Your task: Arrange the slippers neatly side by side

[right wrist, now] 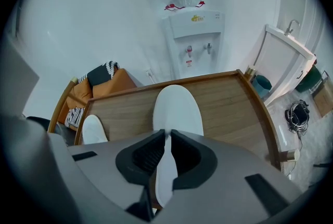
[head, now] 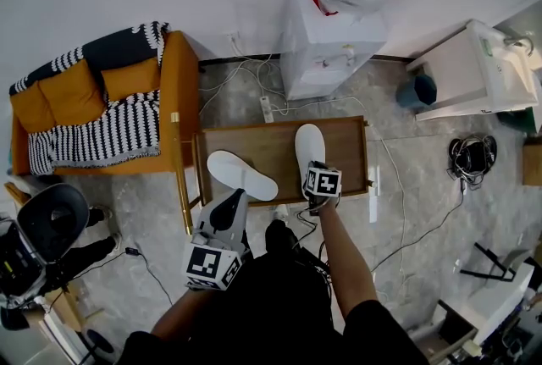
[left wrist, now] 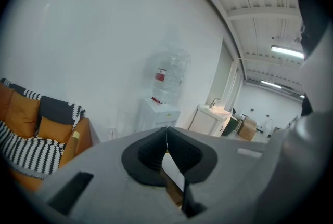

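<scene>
The right gripper (right wrist: 167,137) is grasping the right slipper (head: 309,143) by its near end, its jaws clenching on the white heel from both sides. That slipper is lying flat on the table (head: 343,153), a little right of the middle, with its toe pointing straight to the far edge. The left slipper (head: 241,174) is lying on the left part of the table, apart from the other, and is slanting with one end toward the far left and the other toward the near right. The left gripper (left wrist: 167,132) is hovering clenched at the near edge of the table, just near of this slipper, with its tips meeting and tilting up toward the wall. A sofa (head: 127,84) is standing to the left and a water dispenser (head: 326,50) beyond the far edge.
</scene>
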`<state>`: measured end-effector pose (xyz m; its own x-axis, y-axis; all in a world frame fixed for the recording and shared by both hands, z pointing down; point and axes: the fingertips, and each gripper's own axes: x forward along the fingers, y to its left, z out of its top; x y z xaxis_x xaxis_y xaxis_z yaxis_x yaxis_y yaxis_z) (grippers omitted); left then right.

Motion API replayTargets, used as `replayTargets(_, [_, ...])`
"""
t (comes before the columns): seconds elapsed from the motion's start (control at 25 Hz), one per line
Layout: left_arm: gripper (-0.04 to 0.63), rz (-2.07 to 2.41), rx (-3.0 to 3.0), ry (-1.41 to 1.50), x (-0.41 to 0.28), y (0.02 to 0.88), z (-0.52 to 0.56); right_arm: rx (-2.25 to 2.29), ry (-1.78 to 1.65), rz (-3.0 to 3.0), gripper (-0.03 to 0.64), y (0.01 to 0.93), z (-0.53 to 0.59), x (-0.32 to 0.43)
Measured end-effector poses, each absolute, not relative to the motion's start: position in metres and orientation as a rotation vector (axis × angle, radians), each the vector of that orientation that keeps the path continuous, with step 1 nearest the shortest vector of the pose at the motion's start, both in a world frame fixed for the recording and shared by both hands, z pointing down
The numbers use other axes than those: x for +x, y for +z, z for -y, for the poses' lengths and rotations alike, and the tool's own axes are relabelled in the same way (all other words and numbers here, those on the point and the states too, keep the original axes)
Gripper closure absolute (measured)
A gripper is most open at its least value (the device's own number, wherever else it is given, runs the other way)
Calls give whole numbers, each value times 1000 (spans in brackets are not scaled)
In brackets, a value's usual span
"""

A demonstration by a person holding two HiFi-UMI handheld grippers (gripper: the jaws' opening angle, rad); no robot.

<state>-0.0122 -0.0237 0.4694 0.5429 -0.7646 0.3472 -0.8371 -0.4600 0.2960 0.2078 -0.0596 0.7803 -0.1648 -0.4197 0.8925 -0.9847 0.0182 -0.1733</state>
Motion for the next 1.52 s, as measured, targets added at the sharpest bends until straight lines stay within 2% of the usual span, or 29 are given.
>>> replayTargets(0.16, [578,1310,2354,226,-14,470,23,1450,1122,1662,579,781,58,207])
replayTargets(0.32, [578,1321,2344,218,-14,469,22,1476,1108,1660,507,777,59,210])
replayTargets(0.68, [578,1342,2345,185,-15,462,20,1482,1066,1725,503,751,56,205])
replayTargets(1.12, [578,1424,2331,136,-29,449,12,1489,871,1940,584,676,64,171])
replayTargets(1.52, [578,1546,2286,87,-60,441,-1,1398,664,2225,598,600,62,102])
